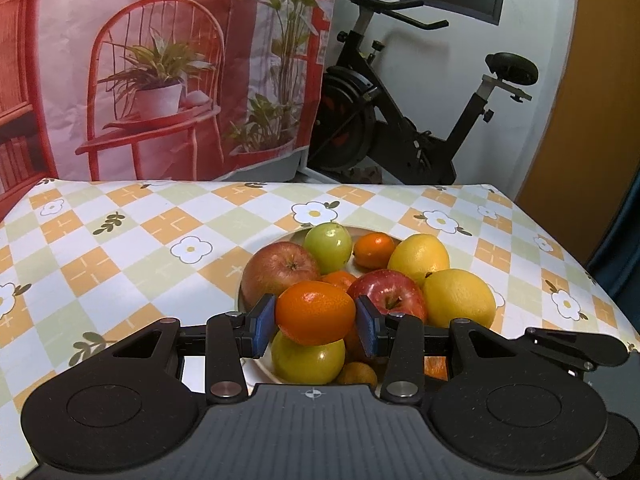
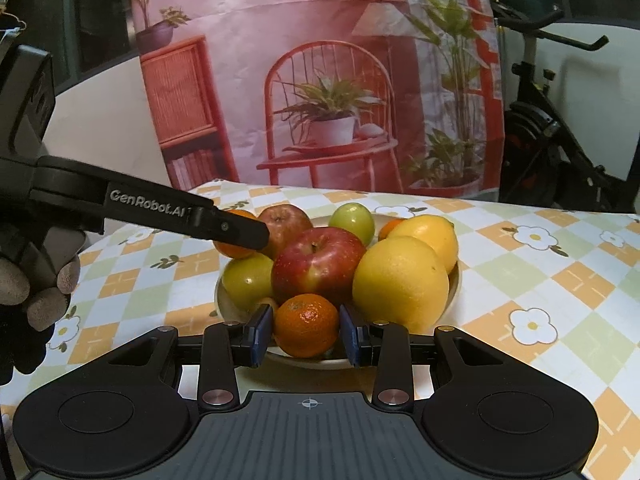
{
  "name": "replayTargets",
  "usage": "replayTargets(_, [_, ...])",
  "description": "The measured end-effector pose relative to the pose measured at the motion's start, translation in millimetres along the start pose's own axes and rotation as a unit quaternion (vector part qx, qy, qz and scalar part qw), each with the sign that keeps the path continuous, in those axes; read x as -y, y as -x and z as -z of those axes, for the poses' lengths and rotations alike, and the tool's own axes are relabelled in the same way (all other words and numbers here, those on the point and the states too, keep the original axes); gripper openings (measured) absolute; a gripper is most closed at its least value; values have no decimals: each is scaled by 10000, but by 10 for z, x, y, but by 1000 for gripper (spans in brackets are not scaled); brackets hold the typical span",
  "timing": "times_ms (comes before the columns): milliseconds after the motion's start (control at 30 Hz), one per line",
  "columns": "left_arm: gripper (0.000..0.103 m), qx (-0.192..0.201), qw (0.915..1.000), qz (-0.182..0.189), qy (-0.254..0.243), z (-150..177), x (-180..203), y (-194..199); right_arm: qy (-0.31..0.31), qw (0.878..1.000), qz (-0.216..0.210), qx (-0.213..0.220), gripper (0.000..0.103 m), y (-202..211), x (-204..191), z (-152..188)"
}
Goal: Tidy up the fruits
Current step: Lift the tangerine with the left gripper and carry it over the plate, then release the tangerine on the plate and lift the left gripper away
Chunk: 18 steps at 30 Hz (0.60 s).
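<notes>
Left gripper (image 1: 316, 322) clamped on orange (image 1: 316, 312) above plate (image 2: 456, 280); right gripper (image 2: 306, 330) clamped on tangerine (image 2: 306, 324)

A room in a home. A table under a checked, flowered cloth (image 1: 160, 220) holds a fruit plate (image 2: 454, 280) at 6 o'clock; a printed backdrop (image 1: 168, 68) hangs at 11 o'clock, an exercise bike (image 1: 400, 120) at 1 o'clock.

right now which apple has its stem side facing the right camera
The red apple at the bowl's middle; the duller apple behind it, by the left fingers, is half hidden.
</notes>
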<state>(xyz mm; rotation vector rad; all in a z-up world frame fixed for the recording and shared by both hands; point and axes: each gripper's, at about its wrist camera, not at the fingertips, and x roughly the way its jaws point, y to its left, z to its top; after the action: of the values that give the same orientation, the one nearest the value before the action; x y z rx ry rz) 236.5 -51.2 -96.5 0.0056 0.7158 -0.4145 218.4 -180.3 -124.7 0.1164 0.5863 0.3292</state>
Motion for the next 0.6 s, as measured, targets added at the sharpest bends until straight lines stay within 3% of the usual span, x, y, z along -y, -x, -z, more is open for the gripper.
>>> replayTargets(600, [47, -43, 10000, 83, 10, -90, 23, -166, 257, 9995, 154, -14, 35, -44, -93, 53])
